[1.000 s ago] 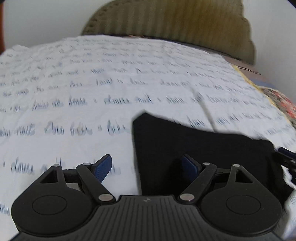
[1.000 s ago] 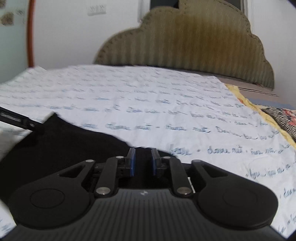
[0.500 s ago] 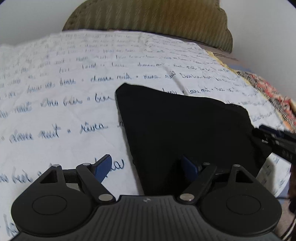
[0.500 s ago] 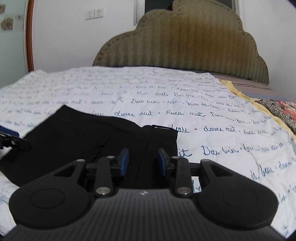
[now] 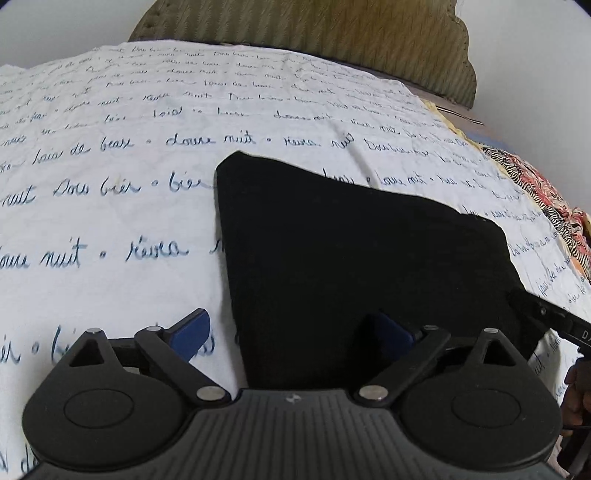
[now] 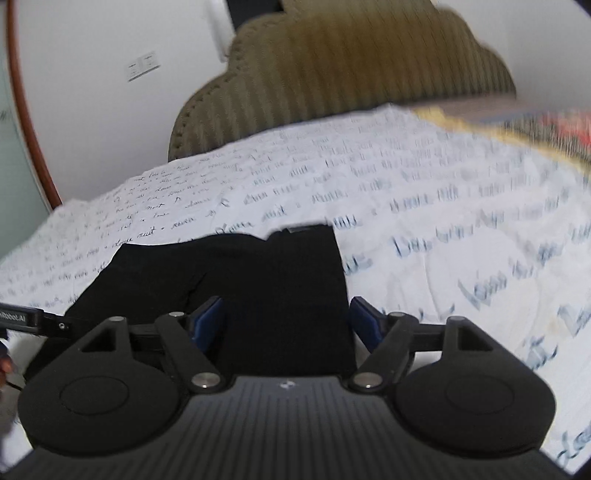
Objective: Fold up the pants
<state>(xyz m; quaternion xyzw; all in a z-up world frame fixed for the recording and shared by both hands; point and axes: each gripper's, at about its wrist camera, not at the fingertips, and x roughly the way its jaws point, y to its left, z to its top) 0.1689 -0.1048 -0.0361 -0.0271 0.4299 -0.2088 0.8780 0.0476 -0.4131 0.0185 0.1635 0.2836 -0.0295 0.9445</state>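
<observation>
Black pants point(image 5: 362, 251) lie folded flat on a white bedsheet point(image 5: 110, 221) printed with blue script. My left gripper point(image 5: 291, 338) hovers low at their near left edge. Its jaws are opening wide, one blue pad over the sheet and the other over the black cloth, neither pressing. In the right wrist view the pants point(image 6: 258, 273) fill the space ahead of my right gripper point(image 6: 286, 323). Its jaws are opening too, and they straddle the cloth's near right part without pinching it. Each gripper's finger shows at the edge of the other's view.
An olive ribbed headboard point(image 5: 332, 33) stands at the far end of the bed against a white wall. A patterned red, black and white fabric point(image 5: 546, 206) lies along the bed's right side. A wall switch plate point(image 6: 144, 66) and a brown curved frame point(image 6: 29, 122) are at the left.
The right jaws have spread from nearly shut to wide, and the right view has rolled. The left jaws have widened a little. Both grippers have come lower and closer to the pants.
</observation>
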